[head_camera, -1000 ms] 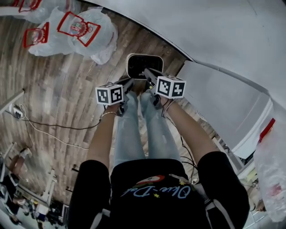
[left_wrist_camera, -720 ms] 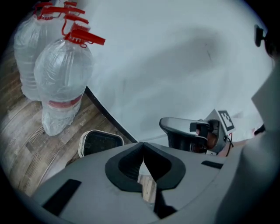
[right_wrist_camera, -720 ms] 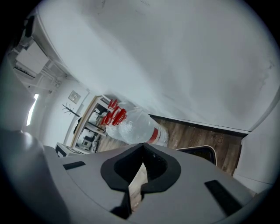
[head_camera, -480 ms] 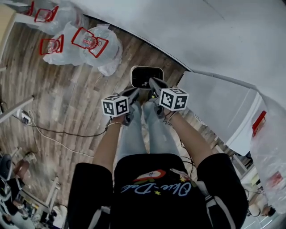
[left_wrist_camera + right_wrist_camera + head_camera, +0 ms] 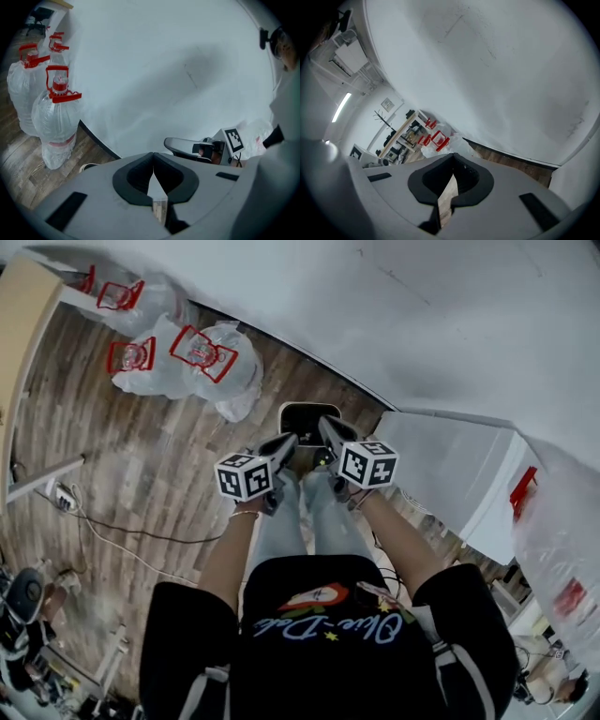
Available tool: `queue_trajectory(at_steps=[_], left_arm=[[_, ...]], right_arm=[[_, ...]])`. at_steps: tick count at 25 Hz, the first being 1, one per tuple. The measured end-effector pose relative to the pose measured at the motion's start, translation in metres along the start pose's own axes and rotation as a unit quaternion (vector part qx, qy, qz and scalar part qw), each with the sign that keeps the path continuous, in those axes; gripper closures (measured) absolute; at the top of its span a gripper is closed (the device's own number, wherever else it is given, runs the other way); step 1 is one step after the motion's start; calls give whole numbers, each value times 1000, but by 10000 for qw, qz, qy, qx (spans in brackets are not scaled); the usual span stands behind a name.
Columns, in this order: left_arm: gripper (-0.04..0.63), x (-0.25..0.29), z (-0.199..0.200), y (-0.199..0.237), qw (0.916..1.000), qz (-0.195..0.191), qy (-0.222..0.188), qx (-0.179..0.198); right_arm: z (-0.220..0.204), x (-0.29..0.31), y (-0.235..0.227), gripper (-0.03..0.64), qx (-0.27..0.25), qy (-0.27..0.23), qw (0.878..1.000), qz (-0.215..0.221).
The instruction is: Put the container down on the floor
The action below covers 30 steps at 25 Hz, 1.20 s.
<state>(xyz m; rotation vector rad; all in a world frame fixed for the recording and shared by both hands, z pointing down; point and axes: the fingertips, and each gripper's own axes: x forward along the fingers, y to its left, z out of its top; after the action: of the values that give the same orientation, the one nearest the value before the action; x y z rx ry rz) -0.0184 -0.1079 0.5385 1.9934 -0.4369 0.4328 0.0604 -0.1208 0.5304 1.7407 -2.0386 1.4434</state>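
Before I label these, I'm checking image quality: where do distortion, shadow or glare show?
Head view: fisheye curves the wall edge, evenly lit. Left gripper view: dark vignette corners, soft shadow on the wall, bottles lean at the edge. Right gripper view: tilted, a ceiling light shines bright.

Floor: wood-grain planks, matt, grey-brown. Wall: smooth matt white, faint scuffs. Water bottles: clear glossy plastic, red plastic handles. Container: dark inside, smooth pale rim, looks plastic. Left gripper, right gripper: matt grey plastic shells, black matt pads. Jeans: pale denim.
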Motion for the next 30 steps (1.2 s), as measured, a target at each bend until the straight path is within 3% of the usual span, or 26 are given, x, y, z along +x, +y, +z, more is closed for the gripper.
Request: queue_trajectory(at_steps=[8, 15, 24, 30], left_arm=[[591, -31, 37, -45, 9986, -60, -294, 438], [591, -58, 67, -88, 9928, -43, -595, 1042], [591, -89, 102, -146, 9781, -81, -1194, 1704], [591, -105, 114, -172, 9673, -66, -1260, 2201]], right_arm=[[39, -40, 32, 617, -500, -361, 9981, 68], [65, -74, 64, 617, -887, -723, 9932, 218], [96, -116, 100, 617, -1251, -1163, 9847, 348], [116, -141, 119, 617, -1421, -1465, 9781, 420]])
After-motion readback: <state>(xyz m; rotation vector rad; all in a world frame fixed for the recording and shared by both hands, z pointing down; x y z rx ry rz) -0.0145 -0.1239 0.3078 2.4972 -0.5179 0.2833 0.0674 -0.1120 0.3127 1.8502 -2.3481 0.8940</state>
